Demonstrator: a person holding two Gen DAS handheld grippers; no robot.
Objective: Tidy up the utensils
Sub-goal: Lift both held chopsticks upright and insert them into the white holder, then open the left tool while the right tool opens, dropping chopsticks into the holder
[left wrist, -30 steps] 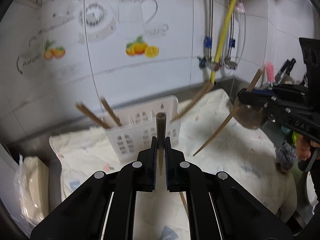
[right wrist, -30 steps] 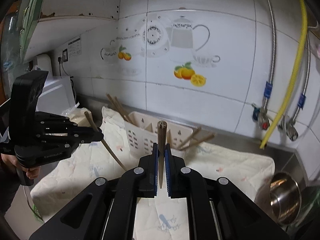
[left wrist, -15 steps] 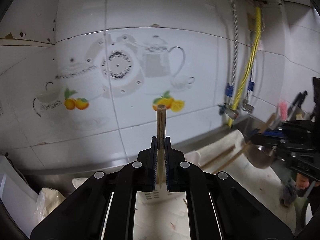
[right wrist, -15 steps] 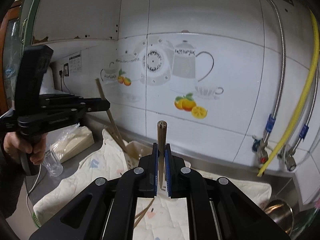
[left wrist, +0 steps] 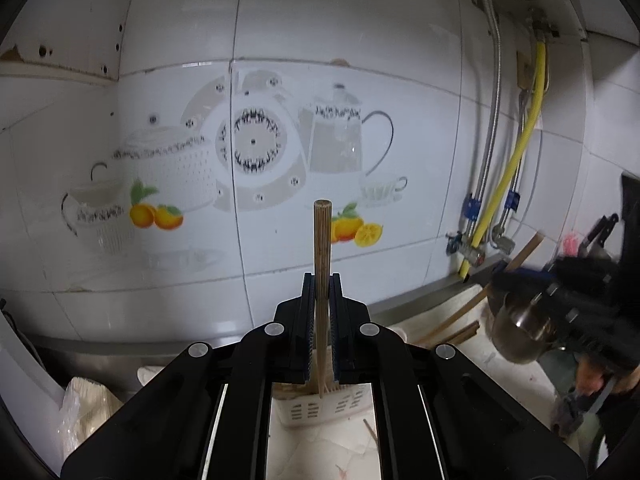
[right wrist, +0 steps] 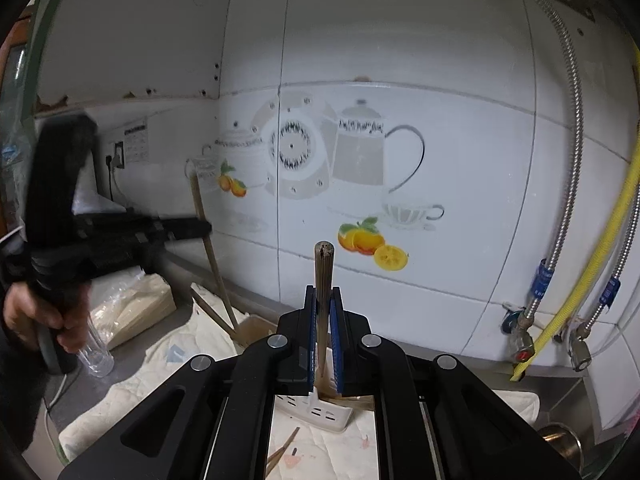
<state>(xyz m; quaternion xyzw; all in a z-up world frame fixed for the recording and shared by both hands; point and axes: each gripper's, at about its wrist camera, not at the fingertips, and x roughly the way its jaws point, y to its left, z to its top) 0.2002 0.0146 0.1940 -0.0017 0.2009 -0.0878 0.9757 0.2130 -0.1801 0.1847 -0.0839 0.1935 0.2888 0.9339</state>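
Note:
My left gripper (left wrist: 321,308) is shut on a wooden chopstick (left wrist: 322,248) that stands upright, its tip above the white plastic utensil basket (left wrist: 320,410). My right gripper (right wrist: 323,320) is shut on another wooden chopstick (right wrist: 323,276), also upright, its tip over the same basket (right wrist: 316,410). The left gripper (right wrist: 192,227) shows blurred at the left of the right wrist view, its chopstick (right wrist: 212,256) slanting down to the basket. The right gripper (left wrist: 500,280) shows blurred at the right of the left wrist view. More chopsticks (left wrist: 456,330) stick out of the basket.
The basket rests on a pale quilted cloth (right wrist: 132,392) on a steel counter by a tiled wall. Loose chopsticks (right wrist: 286,446) lie on the cloth. A steel pot (left wrist: 524,328) sits right, a clear cup (right wrist: 96,354) and a bagged stack (right wrist: 132,308) left. Yellow hose (right wrist: 592,264) and valves hang right.
Both grippers have tilted up and come in over the basket, each with its chopstick now upright. The basket has dropped to the bottom of both views, and the wall fills them.

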